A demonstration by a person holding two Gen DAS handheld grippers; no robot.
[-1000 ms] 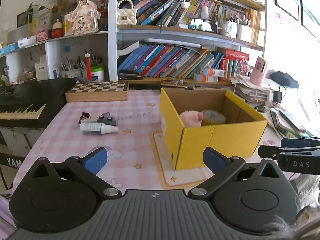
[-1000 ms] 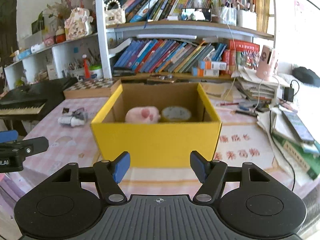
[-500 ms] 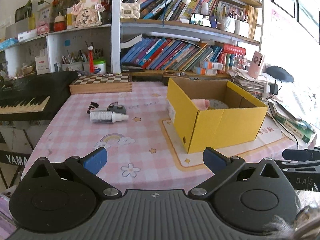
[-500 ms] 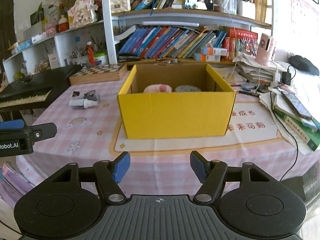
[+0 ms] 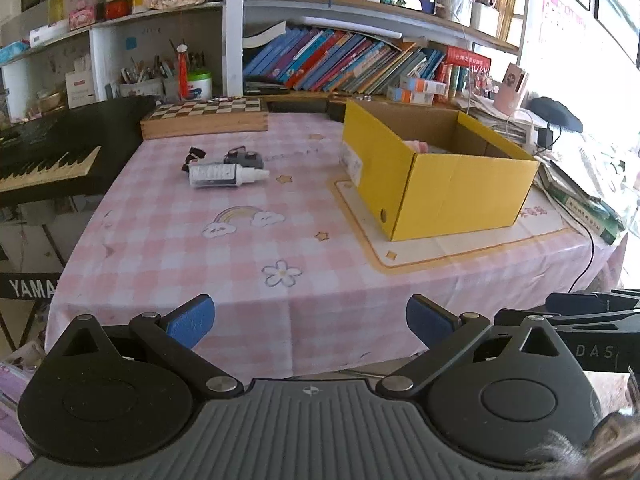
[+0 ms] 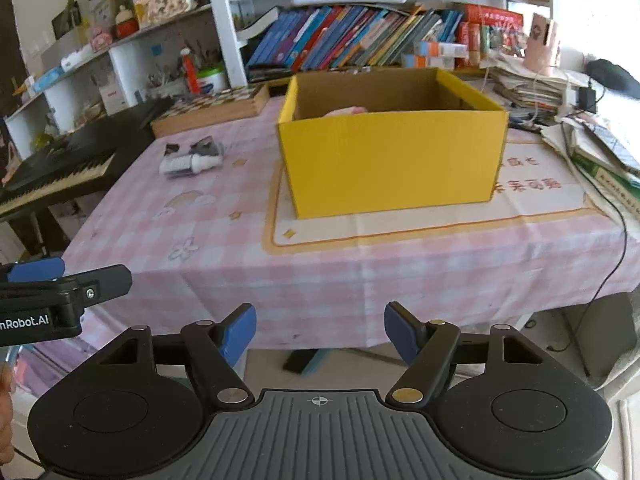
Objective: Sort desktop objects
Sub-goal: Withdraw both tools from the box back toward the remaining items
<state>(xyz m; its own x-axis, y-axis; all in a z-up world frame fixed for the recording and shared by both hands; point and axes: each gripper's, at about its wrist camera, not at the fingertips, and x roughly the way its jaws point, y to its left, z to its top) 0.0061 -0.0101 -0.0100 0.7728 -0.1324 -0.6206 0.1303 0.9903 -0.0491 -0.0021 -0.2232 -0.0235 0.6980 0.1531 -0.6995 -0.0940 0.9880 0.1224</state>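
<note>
Clearly, we had both tools well back from the work: our left gripper (image 5: 308, 318) hung beyond the near edge of the table (image 5: 280, 292) with its jaws standing wide apart and nothing between them, and our right gripper (image 6: 320, 330) was likewise empty, its jaws opening as we held it off the same edge. What remained to sort lay far up the pink checked cloth on the left, well apart from the yellow box (image 5: 452, 196): a small white bottle (image 5: 224, 175) on its side, touching a dark little gadget (image 5: 244, 158) just behind it, with a black clip-like scrap (image 5: 194, 156) beside them that we could not identify. Something pink (image 6: 346, 111) already sat inside the box, mostly hidden by its wall. We judged the bottle light, stiff and rather smooth, likely to roll on its round side, so the broad labelled body seemed the place to pinch, across its width rather than at the narrow white cap. The gadget looked hard and light too, though its shape was too small to read a good hold. Of writing, we could read "YAMA" on the keyboard stand (image 5: 28, 288), "DAS" on the right tool's flank, "nRobot.AI" on the left tool's flank, and red Chinese characters on the mat (image 6: 528, 186) under the box.
</note>
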